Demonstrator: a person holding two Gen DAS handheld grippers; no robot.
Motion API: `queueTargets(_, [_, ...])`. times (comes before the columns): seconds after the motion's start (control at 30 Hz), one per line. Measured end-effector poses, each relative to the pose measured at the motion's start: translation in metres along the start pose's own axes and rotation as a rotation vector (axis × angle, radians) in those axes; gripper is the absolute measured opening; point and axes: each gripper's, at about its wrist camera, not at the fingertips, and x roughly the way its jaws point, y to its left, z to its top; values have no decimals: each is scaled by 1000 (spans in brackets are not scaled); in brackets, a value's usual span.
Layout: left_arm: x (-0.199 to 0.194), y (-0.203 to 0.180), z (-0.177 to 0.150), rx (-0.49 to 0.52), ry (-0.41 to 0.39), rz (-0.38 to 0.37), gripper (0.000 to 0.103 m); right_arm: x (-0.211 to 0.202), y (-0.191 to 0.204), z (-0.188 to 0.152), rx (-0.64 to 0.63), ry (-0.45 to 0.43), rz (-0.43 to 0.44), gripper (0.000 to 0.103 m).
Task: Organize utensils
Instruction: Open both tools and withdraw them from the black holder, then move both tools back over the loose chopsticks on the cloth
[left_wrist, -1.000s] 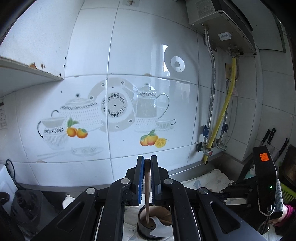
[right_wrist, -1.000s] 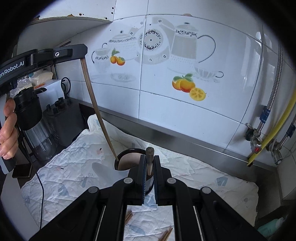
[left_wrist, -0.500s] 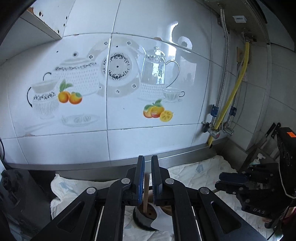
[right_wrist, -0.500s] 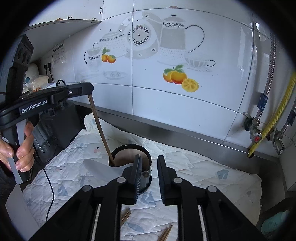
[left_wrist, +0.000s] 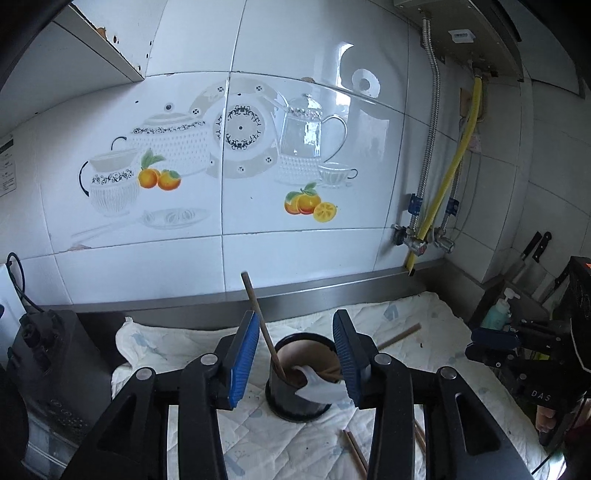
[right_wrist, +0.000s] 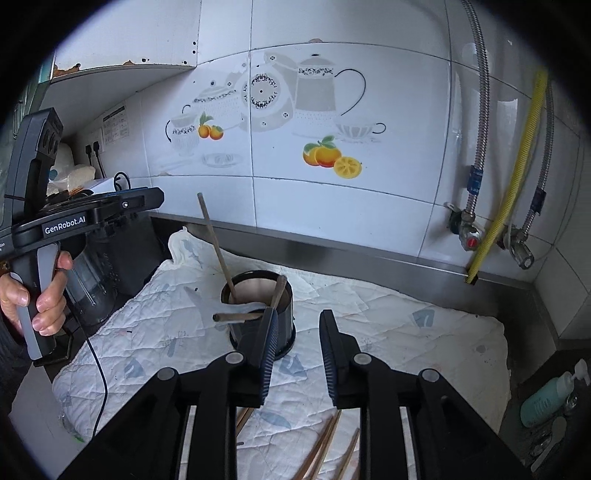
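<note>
A black round utensil holder (left_wrist: 297, 384) (right_wrist: 260, 314) stands on a white quilted cloth (right_wrist: 388, 332). A long brown chopstick (left_wrist: 260, 325) (right_wrist: 216, 243) leans in it, with a white spoon (left_wrist: 319, 386) and other brown sticks. My left gripper (left_wrist: 295, 360) is open and empty, just in front of and above the holder. My right gripper (right_wrist: 295, 343) is open and empty, in front of the holder's right side. Several loose chopsticks (right_wrist: 325, 446) lie on the cloth below the right gripper; one also shows in the left wrist view (left_wrist: 354, 452).
The tiled wall (left_wrist: 229, 184) rises behind a steel ledge. A black appliance (left_wrist: 48, 369) stands at the left. Pipes and a yellow hose (right_wrist: 517, 166) run at the right. A teal bottle (right_wrist: 550, 395) and knives (left_wrist: 532, 247) are at the far right.
My left gripper has opened and let go of the brown chopstick, which now leans in the holder. My right gripper let go of its stick earlier, has opened wider and drawn back.
</note>
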Motion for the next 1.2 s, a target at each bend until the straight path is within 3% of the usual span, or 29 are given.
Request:
queueTargets(0.47, [-47,-48,-126,1,140,-56,45,-30,25,-96,38,64,-16,26])
queueTargets(0.83, [-14,-79,-224,-54,350,-143,43,-32,7,-143,147,117,-26,26])
queueTargets(1.2, [20,-101,-270,-69,466,-172,32,-28,5,-151,170,124,-24,26])
